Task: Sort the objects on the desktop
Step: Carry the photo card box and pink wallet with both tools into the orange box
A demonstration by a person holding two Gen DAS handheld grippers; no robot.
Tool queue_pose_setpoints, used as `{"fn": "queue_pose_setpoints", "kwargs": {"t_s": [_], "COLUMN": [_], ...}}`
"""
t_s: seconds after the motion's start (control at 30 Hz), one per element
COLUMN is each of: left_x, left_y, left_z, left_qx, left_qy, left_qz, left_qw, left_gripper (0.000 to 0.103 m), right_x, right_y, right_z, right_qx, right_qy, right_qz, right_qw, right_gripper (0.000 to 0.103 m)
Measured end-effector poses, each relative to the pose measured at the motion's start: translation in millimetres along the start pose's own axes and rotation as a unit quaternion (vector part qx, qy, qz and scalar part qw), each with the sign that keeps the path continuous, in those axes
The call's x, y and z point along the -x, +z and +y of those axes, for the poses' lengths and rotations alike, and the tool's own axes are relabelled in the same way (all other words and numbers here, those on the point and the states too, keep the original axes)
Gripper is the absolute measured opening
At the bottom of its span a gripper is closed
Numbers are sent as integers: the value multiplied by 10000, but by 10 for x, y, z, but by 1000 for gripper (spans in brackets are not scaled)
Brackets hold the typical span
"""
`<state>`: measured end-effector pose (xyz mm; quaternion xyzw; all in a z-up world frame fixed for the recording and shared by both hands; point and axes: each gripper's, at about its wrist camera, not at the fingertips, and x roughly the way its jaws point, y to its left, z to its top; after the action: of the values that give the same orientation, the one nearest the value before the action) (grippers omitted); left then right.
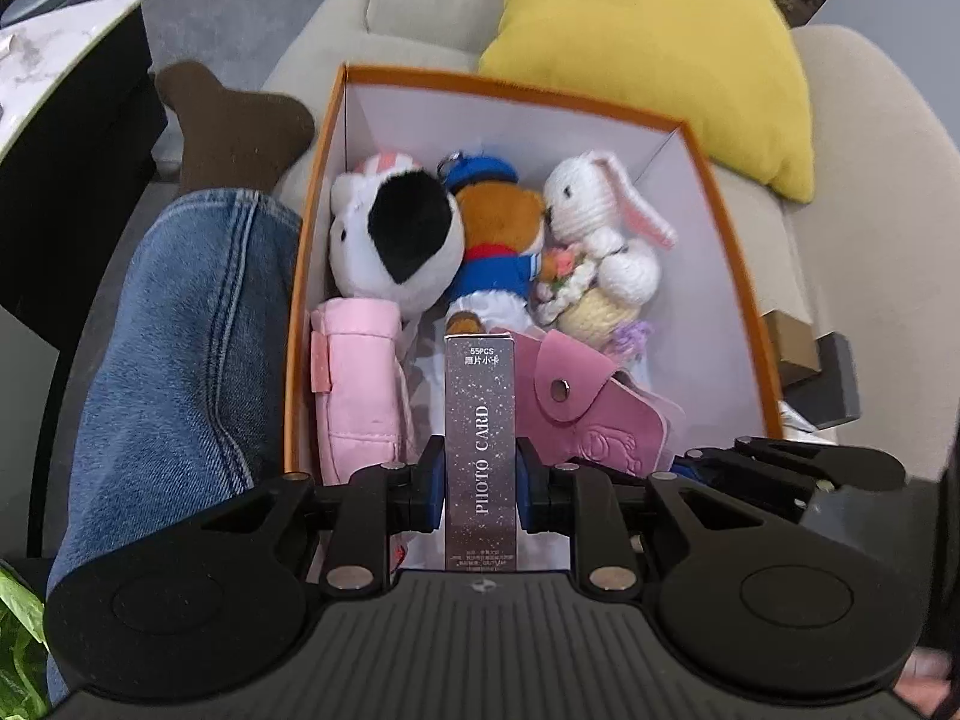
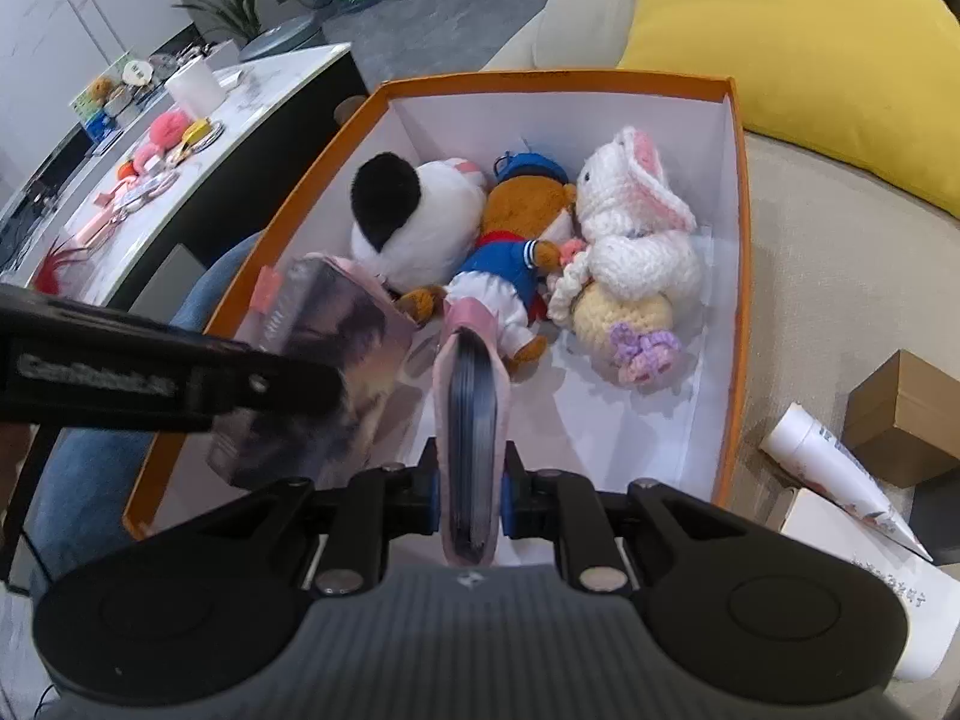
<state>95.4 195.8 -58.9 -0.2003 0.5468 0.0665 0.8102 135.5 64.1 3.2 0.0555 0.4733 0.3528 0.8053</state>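
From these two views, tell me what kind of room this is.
Probably a home living room: a beige sofa with a yellow cushion carries the orange box of plush toys, and a marble-topped table cluttered with trinkets stands beside it.

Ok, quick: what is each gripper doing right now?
Left gripper: closed on the photo card box.
Right gripper: closed on the pink card holder.

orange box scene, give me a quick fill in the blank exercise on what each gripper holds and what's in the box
1. The left gripper is shut on a box printed PHOTO ____.
2. The right gripper grips a ____ card holder.
3. The crochet rabbit lies inside the ____ box.
4. The cushion behind the box is ____.

Missing words: CARD; pink; orange; yellow
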Motion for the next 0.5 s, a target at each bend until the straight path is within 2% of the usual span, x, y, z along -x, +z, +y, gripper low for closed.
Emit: {"fn": "queue_pose_setpoints", "kwargs": {"t_s": [0.13,0.27,0.5], "left_x": [-142,-209,-378], "left_y": [46,110,137], "left_z": [13,-10,4], "left_qx": [38,63,152], "left_qy": [154,271,384], "left_qz": [178,291,551], "left_qw": [9997,9992,9976], "left_gripper": [25,25,26], "right_x": [-111,-154,-176], "right_y": [-61,-84,-178], "right_z": [126,158,165], "right_qx": [233,341,538], "right_qy": [-179,-178,-3], "right_qz": [-123,-204,78], "right_qw": [9995,9990,9985], "right_gripper": [18,20,28]}}
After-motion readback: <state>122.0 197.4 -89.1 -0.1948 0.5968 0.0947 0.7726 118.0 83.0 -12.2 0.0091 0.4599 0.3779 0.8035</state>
